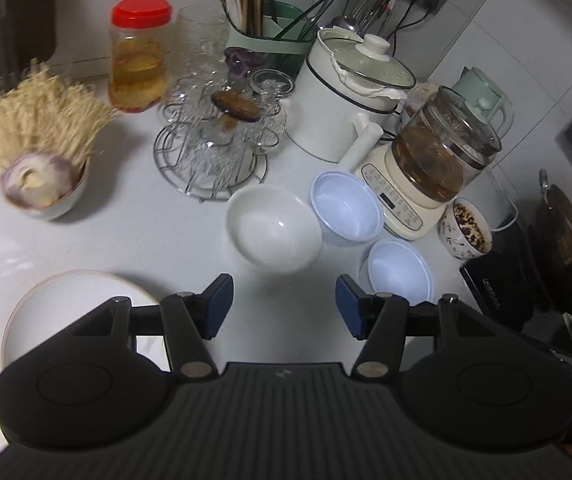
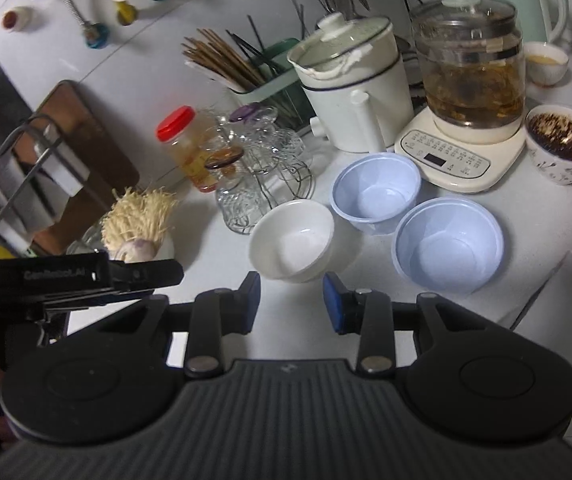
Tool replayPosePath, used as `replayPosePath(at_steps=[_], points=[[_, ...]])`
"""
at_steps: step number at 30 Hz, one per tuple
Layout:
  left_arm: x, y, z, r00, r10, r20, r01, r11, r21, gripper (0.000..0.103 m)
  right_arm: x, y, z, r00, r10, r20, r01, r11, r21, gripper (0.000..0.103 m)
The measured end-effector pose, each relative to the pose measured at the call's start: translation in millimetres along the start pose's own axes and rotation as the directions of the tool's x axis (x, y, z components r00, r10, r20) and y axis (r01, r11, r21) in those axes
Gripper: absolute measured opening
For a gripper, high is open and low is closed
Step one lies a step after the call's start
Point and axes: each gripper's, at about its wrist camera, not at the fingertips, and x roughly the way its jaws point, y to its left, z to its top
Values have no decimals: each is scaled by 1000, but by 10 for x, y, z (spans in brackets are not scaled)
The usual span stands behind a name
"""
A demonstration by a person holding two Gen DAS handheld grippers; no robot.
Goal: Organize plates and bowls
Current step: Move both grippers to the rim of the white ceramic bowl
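Left wrist alone shows plate (image 1: 46, 300); both fingers pairs released, empty.

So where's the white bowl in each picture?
Left wrist view: the white bowl sits mid-picture, just ahead of the open left gripper.
Right wrist view: the white bowl is just left of centre, ahead of the open right gripper.
Shared landmark: the red-lidded jar.
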Motion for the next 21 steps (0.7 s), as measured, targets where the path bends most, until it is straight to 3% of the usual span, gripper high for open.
replayPosePath(at_steps=[7,18,21], points=[[576,130,240,998,21,-58,-24,998,-50,62,529,-173,206,996,18,-91,-14,999,44,39],[1191,476,346,993,23,-112,-37,991,-128,61,1129,-284,264,979,16,-204,5,995,102,39],[1299,585,381,993,-4,-117,-19,981,-193,54,1222,-261,290,975,7,-220,14,995,96,39]])
